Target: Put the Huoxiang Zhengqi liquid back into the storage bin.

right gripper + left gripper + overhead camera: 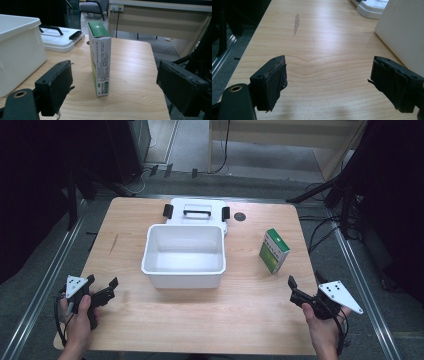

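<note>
High view: the box (274, 250) stands upright on the table (200, 320), right of the open bin (183, 256), apart from it; the lid (197, 213) lies behind the bin. I hold the left gripper (102, 290) and right gripper (295, 290) near the front edge. I judge nothing is done yet: bin empty, box not grasped. Left gripper view: jaws apart over bare wood, the bin wall at the right. Right gripper view: jaws apart, empty; the box (100, 60) stands ahead, lined up between them but beyond the tips, untouched. Left to do, I reckon: advance, clamp, carry to the bin.
</note>
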Motion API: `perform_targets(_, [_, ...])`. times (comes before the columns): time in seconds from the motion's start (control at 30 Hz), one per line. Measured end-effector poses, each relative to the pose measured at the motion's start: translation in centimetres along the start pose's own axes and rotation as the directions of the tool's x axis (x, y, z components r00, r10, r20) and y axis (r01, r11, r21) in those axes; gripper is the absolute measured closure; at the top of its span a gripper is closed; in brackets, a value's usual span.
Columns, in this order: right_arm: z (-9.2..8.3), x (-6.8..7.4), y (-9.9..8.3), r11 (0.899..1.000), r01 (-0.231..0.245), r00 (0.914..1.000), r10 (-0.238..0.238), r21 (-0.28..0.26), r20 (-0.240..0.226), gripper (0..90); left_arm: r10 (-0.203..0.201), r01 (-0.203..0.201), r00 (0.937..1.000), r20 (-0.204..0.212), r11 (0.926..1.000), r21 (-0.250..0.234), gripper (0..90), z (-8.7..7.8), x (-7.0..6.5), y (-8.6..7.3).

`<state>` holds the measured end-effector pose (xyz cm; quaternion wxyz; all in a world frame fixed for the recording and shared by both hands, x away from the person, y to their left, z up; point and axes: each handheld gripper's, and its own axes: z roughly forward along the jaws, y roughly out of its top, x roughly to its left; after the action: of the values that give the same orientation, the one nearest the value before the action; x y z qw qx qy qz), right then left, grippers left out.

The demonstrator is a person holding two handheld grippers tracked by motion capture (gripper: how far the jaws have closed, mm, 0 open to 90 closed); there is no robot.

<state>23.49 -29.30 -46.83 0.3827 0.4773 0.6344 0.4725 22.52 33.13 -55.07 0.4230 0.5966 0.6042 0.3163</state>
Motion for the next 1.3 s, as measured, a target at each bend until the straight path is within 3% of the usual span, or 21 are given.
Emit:
perform_targets(0.27, [1.0,0.1,1.0,1.000,-0.015,0.9999,0.015,0.005,0.003,12.9,0.000,0.000,1.0000,0.000,1.0000,0.001,13.9,0.0,0.0,0.0])
perform_targets(0.53, [2.3,0.2,2.6,1.000,0.003,0.9999,-0.003,0.012,0.016,13.1,0.004,-0.004,1.0000,-0.003,1.0000,-0.003,13.9,0.0,-0.1,0.0])
perform_targets(0.8, [3.9,0.4,4.4,0.997,0.022,0.9997,-0.022,0.074,0.004,13.2,0.005,-0.005,1.0000,-0.004,1.0000,-0.003,13.9,0.0,0.0,0.0])
perform_targets(1.3, [6.5,0.7,7.5,0.992,0.057,0.9983,-0.055,0.115,-0.022,13.2,0.006,-0.006,1.0000,-0.003,1.0000,-0.001,13.9,0.0,0.0,0.0])
